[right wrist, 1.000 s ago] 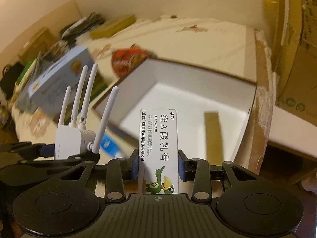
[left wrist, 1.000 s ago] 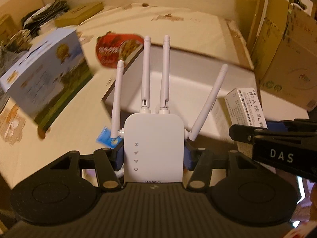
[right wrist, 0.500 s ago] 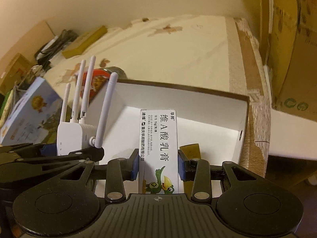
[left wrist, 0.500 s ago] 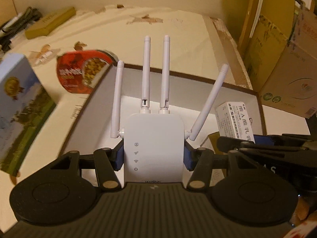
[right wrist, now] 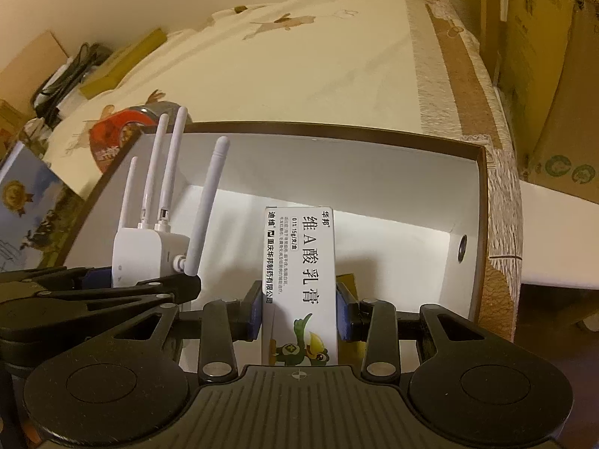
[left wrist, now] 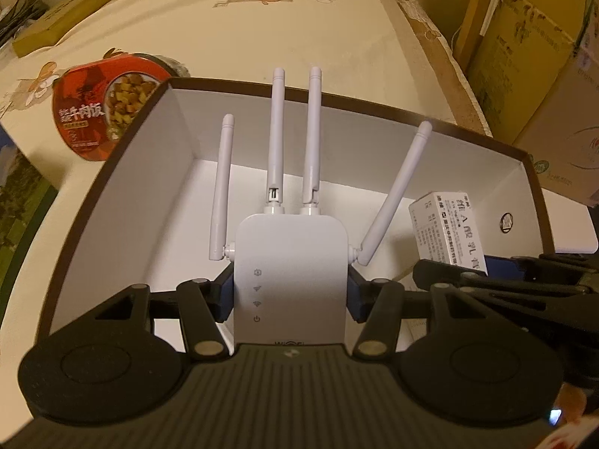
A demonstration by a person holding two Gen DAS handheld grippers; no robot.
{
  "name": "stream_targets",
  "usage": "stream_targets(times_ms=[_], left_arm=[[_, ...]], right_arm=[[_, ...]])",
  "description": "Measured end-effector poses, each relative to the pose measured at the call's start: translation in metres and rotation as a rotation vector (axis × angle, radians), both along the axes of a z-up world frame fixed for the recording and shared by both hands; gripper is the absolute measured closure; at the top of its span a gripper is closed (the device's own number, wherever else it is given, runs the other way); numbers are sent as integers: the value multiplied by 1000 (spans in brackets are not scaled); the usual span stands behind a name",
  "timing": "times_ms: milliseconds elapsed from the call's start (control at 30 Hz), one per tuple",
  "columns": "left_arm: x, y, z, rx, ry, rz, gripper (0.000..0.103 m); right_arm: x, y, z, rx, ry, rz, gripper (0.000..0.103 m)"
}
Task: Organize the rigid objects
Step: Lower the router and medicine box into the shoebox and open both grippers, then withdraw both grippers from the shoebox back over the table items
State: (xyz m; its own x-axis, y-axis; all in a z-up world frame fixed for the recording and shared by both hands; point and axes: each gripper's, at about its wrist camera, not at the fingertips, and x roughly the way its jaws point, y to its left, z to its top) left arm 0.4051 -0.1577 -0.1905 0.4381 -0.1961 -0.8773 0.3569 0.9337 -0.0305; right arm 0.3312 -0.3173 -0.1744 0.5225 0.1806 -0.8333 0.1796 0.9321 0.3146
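Observation:
My left gripper [left wrist: 290, 293] is shut on a white WiFi repeater [left wrist: 288, 277] with several white antennas and holds it over the open white-lined box [left wrist: 149, 172]. My right gripper [right wrist: 298, 314] is shut on a white medicine carton [right wrist: 301, 280] with Chinese print and a cartoon bird, also over the box [right wrist: 411, 191]. Each gripper shows in the other's view: the repeater at left [right wrist: 144, 258], the carton at right [left wrist: 447, 234]. A yellow-brown flat item [right wrist: 348, 280] lies on the box floor behind the carton.
A red round food tub [left wrist: 101, 108] lies left of the box on the cream cloth. A blue picture box [right wrist: 26, 209] is further left. A flat olive box [left wrist: 61, 18] and cables [right wrist: 67, 71] lie at the far left. Cardboard cartons [left wrist: 535, 75] stand at right.
Both grippers have moved forward and down over the white-lined box with their loads; the box now fills the lower view. The blue picture box has slid out to the left.

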Motion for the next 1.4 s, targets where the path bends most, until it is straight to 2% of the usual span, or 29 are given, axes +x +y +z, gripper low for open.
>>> stream_targets(times_ms=[367, 833, 1067, 1400], left_arm=[[-4, 3, 2, 17, -23, -14, 49], [-36, 28, 26, 33, -39, 23, 49], [-60, 36, 46, 43, -58, 49, 46], [-115, 66, 66, -11, -61, 131, 45]], right_arm=[[0, -4, 1, 58, -22, -46, 67], [-29, 3, 28, 32, -57, -7, 51], [-55, 8, 46, 4, -90, 23, 45], [-98, 20, 67, 10, -123, 60, 42]])
